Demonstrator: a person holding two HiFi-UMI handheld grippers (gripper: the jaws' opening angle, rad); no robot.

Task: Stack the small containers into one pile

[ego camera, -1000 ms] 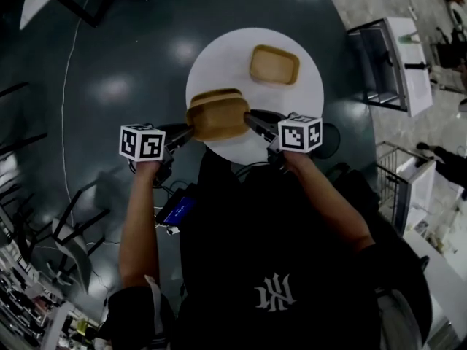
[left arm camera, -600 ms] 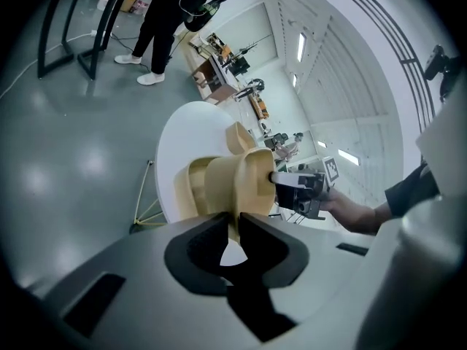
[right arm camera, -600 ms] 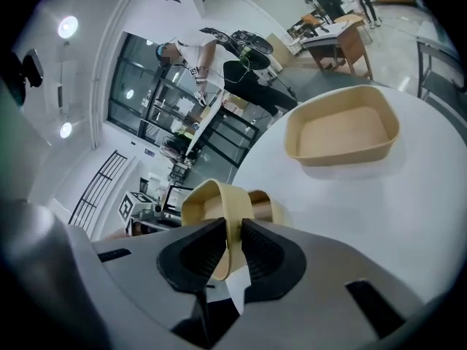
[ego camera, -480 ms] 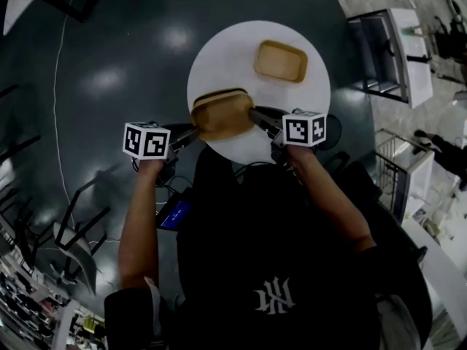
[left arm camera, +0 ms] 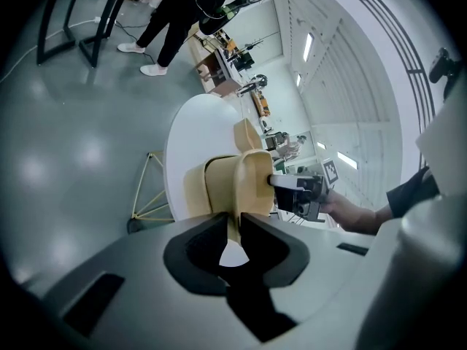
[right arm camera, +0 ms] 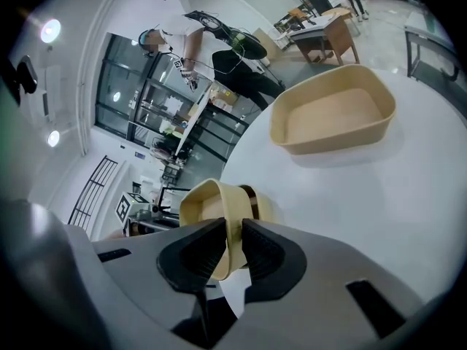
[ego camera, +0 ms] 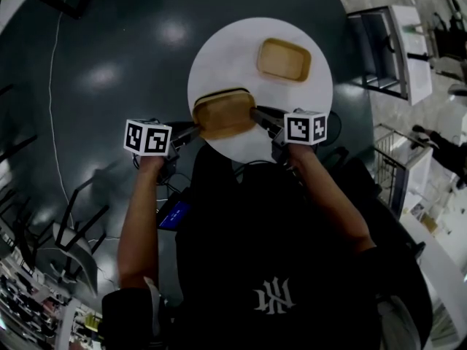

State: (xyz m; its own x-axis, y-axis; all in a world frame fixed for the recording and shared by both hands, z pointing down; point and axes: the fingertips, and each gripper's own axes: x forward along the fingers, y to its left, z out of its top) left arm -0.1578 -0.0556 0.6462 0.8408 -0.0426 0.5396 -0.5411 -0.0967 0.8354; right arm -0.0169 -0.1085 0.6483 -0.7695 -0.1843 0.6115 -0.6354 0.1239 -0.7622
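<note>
Head view: a tan container [ego camera: 222, 114] is held over the near edge of the white surface [ego camera: 219, 49], its opposite rims clamped by the left gripper [ego camera: 193, 130] and the right gripper [ego camera: 255, 114]. Stacking is judged unfinished, and alignment with the far container [ego camera: 284, 58] is needed next. Whether another is nested beneath cannot be made out.

Both forearms reach forward and down, elbows bent. The left gripper [ego camera: 191, 132] and right gripper [ego camera: 257, 114] angle inward toward each other. Each one's fingers [left arm camera: 201, 243] are pinched tight on a thin end wall of the tan container [ego camera: 224, 114] — one gripper per end.
</note>
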